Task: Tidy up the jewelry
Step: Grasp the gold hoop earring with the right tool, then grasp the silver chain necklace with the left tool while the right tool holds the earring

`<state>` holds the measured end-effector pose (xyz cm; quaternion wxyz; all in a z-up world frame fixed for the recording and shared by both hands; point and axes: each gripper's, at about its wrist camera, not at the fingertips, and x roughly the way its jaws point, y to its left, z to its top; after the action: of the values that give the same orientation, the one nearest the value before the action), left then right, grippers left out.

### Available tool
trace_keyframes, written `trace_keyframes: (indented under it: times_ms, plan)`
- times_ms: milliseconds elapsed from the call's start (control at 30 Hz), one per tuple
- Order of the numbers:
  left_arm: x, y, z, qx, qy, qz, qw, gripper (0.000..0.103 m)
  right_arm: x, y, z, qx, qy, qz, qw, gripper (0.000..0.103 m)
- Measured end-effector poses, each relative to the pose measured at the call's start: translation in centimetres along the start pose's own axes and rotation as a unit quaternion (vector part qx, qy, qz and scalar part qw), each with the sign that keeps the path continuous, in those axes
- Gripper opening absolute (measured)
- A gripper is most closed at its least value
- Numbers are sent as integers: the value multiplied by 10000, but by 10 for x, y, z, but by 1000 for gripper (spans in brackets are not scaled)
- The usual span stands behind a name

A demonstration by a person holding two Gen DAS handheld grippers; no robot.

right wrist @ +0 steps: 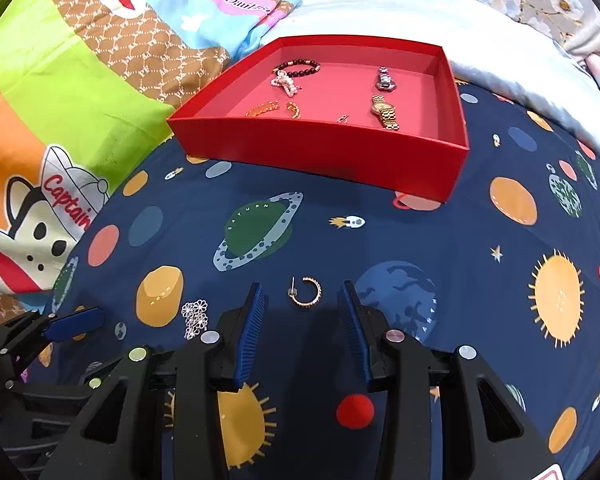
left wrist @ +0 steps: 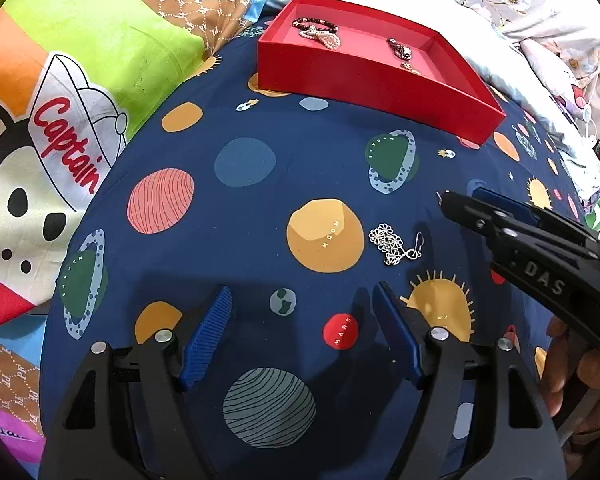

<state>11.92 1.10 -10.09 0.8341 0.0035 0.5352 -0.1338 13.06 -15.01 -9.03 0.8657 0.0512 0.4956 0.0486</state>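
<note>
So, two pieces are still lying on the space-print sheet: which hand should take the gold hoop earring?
Right. The right tool stands open with the small gold hoop earring just ahead between its blue fingers. The left tool is open nearer the silver flower-link earring, better suited to that one.

A gold hoop earring lies between the right gripper's parted fingers.

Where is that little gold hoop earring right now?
In the right wrist view, the gold hoop earring lies on the space-print sheet, just ahead of the open right gripper, outside the red box.
</note>
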Motion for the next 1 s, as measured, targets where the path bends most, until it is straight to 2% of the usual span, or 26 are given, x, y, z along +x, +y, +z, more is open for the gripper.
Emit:
trace_keyframes:
  times_ms: [200, 400, 600, 833, 1000]
  plan:
    - [0, 0, 0, 6, 12, 6, 10000, 71, 10, 3, -1, -61, 92, -1, 9999, 35]
    - [1, -1, 0, 41, 16, 36, 10000, 71, 12, 3, 0, -68, 89, -91, 9999, 24]
    - [1, -2, 0, 53, 18, 44, 10000, 71, 12, 3, 0, -123, 61, -198, 9997, 18]
    - [1, -2, 0, 57, 17, 28, 10000, 71, 9, 0, -4, -83, 7, -212, 9997, 17]
    - [1, -7, 3, 77, 3, -119, 9999, 71, -5, -11, -13, 145, -38, -230, 9996, 17]
